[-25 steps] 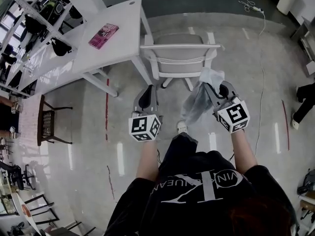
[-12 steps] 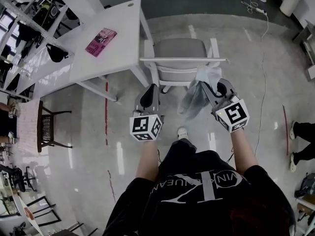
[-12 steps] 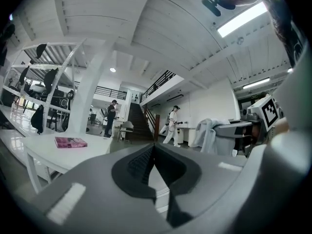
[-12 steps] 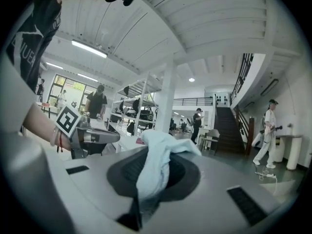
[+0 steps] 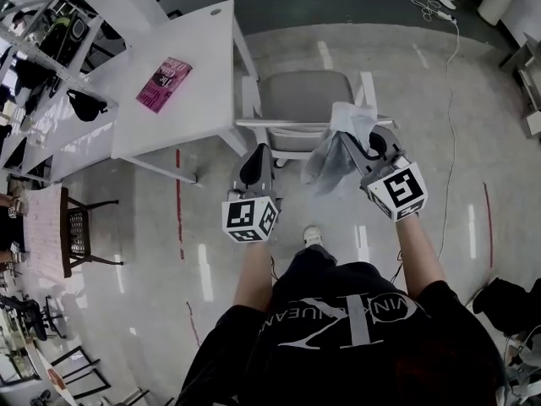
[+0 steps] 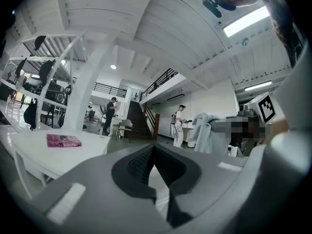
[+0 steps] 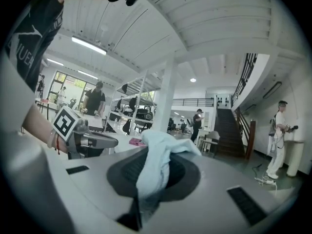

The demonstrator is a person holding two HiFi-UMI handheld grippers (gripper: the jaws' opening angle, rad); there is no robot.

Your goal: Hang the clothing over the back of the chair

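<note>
A white chair (image 5: 287,123) with a grey seat stands ahead, its back rail nearest me. The pale blue-grey clothing (image 5: 336,146) hangs from my right gripper (image 5: 347,139), which is shut on it. The cloth's top overlaps the right end of the back rail; I cannot tell whether it touches. In the right gripper view the clothing (image 7: 155,167) bunches between the jaws of the right gripper (image 7: 155,152). My left gripper (image 5: 256,150) is level just short of the rail's left part. Its jaws meet at the tips with nothing between them, as the left gripper (image 6: 153,147) view shows. There the clothing (image 6: 204,130) hangs at the right.
A white table (image 5: 190,66) stands left of the chair, bearing a pink book (image 5: 165,83). White shelving (image 5: 42,41) holds dark items at far left. A small dark chair (image 5: 80,227) is on the left floor. A cable (image 5: 448,83) runs along the floor at right. People stand in the background.
Both grippers have come forward to the chair, which now sits nearer in the head view. The held clothing now overlaps the right end of the back rail.
</note>
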